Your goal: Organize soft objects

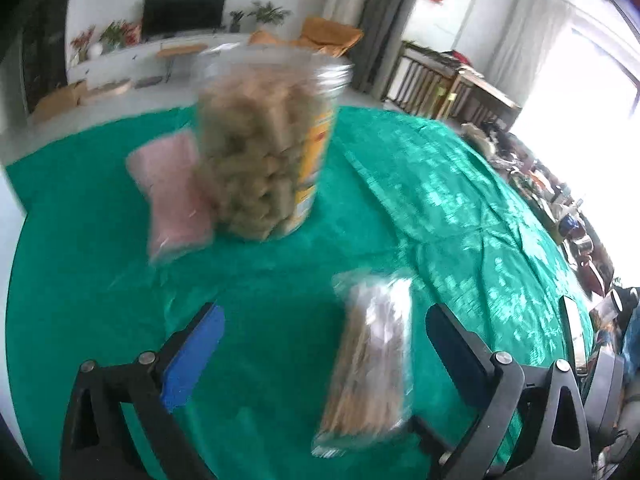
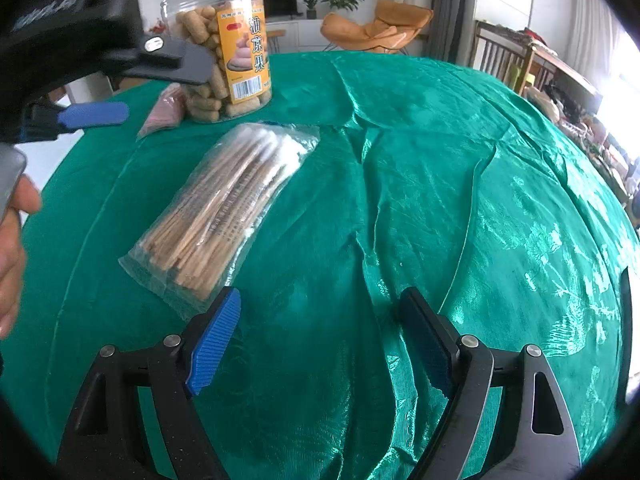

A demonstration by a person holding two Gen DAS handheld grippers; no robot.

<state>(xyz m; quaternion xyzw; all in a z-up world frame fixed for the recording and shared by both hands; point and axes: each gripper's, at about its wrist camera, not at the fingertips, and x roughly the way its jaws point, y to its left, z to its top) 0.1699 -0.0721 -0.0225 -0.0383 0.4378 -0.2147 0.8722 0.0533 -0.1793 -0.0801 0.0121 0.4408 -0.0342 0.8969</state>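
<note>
A clear bag of cotton swabs (image 2: pixel 224 208) lies on the green tablecloth (image 2: pixel 440 168); in the left wrist view the bag (image 1: pixel 372 364) lies between the open fingers, nearer the right one. A pink soft packet (image 1: pixel 172 196) lies beside a clear jar of snacks (image 1: pixel 264 148); both show in the right wrist view, the packet (image 2: pixel 166 110) and the jar (image 2: pixel 222 46). My left gripper (image 1: pixel 324 344) is open and empty; it shows at upper left in the right wrist view (image 2: pixel 160 88). My right gripper (image 2: pixel 320 336) is open and empty, just right of the bag's near end.
The tablecloth is wrinkled at the middle (image 2: pixel 372 208). An orange chair (image 2: pixel 376 26) and wooden chairs (image 2: pixel 516 60) stand beyond the table. A hand (image 2: pixel 12 248) holds the left gripper at the left edge.
</note>
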